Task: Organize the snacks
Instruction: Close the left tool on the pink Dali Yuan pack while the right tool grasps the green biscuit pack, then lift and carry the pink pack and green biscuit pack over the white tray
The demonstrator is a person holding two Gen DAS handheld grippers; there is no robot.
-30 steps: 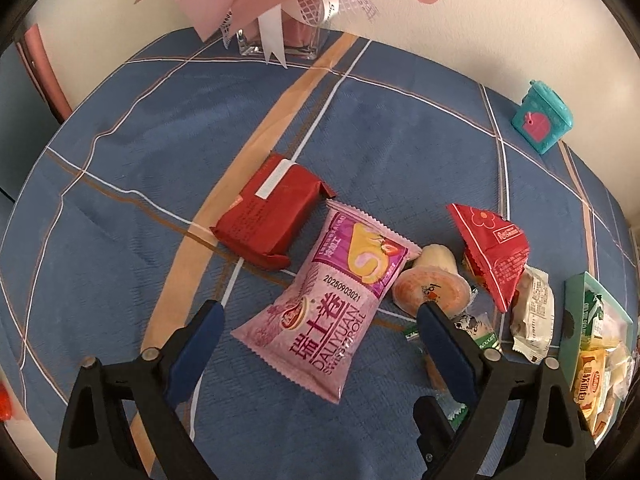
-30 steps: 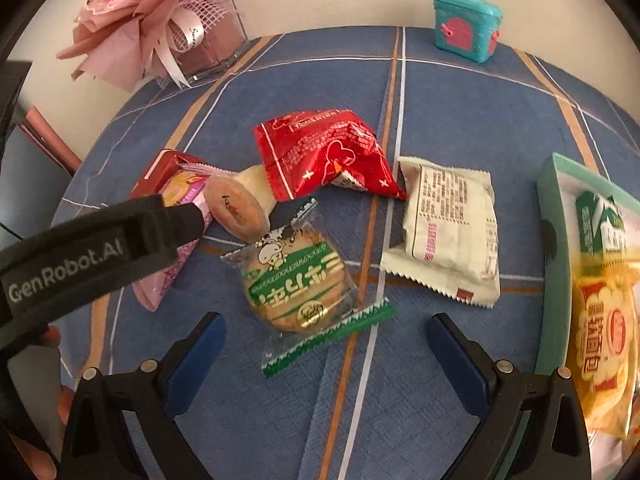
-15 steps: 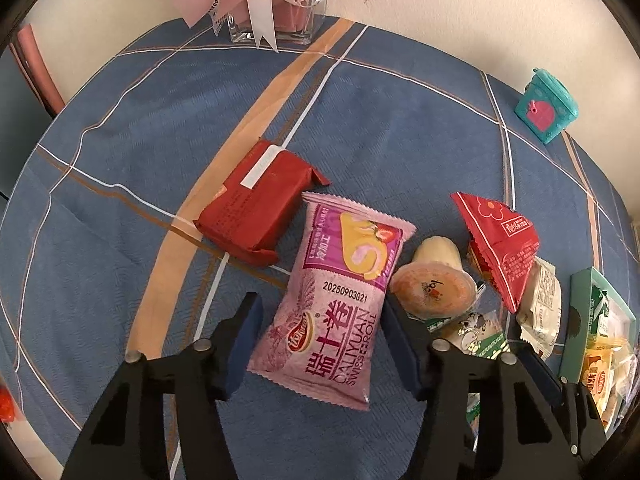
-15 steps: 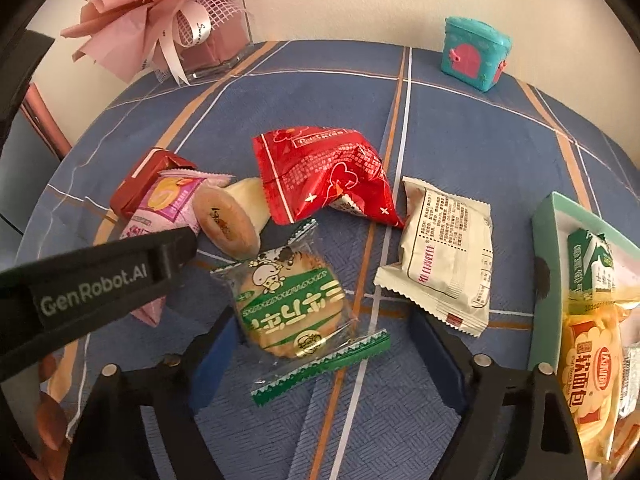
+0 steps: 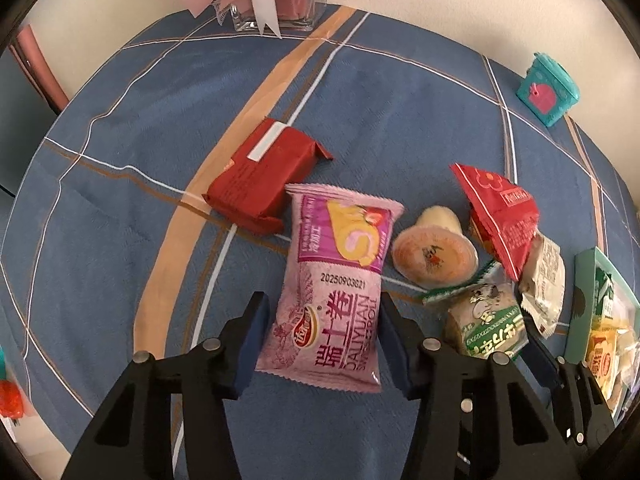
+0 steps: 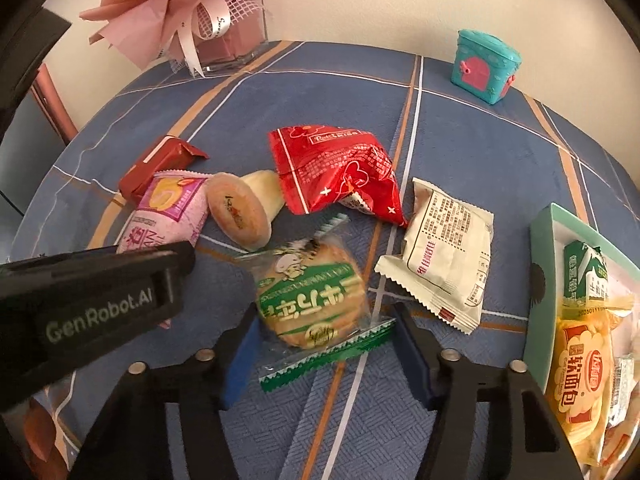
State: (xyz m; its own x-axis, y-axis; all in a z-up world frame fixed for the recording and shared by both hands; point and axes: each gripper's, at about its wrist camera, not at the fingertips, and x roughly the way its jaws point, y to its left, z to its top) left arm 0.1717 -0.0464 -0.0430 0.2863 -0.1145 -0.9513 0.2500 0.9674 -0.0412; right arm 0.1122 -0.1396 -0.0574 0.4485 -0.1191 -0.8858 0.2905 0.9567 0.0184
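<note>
The left gripper (image 5: 320, 338) has its jaws closed against both long edges of the pink Swiss roll pack (image 5: 336, 292), gripping it at its near end; the pack lies flat on the blue checked surface (image 5: 160, 128), its far corner just beside the dark red wrapped bar (image 5: 266, 176). Right of the pack lies the orange jelly cup (image 5: 434, 258) on its side, then the red foil pouch (image 6: 336, 170) and the white sachet (image 6: 444, 256). The right gripper (image 6: 322, 350) brackets the green cracker packet (image 6: 312, 300), and its jaws appear clenched on the packet's clear wrapper. The teal tray (image 6: 542, 280) sits at the far right, already holding a milk carton (image 6: 586, 276) and a yellow bread pack (image 6: 580, 380). Recommended procedure: lift each item vertically until it is off the surface before traversing right, so that neither wrapper drags the jelly cup or the sachet. Keep grip pressure moderate; both packs are soft and likely to crush. The Swiss roll pack is held at one end and will probably droop, so move it slowly. Deliver the cracker packet first, since the right gripper is nearer the tray, and keep the two grippers well apart during transfer.
</note>
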